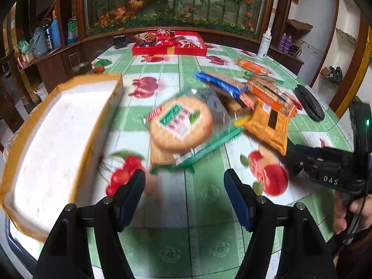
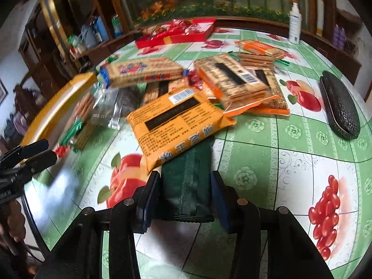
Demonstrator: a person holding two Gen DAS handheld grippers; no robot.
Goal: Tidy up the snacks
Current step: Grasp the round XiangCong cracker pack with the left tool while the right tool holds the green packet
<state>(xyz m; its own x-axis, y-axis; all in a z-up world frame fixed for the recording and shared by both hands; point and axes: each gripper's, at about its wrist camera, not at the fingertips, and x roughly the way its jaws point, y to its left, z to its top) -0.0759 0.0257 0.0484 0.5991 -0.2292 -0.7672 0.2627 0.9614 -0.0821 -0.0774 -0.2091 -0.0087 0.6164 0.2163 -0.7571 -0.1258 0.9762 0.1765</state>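
Right gripper (image 2: pixel 184 197) clamped on the dark green packet (image 2: pixel 186 181)

You pinch it by its sides to lift it clear of the orange pack (image 2: pixel 176 118); your left gripper (image 1: pixel 184 186) stands apart, empty, beside the foam box (image 1: pixel 58 144).

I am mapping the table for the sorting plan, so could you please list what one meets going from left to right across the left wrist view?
White foam box → round cracker pack → orange snack pack → black case → right gripper, reaching in from the right edge.
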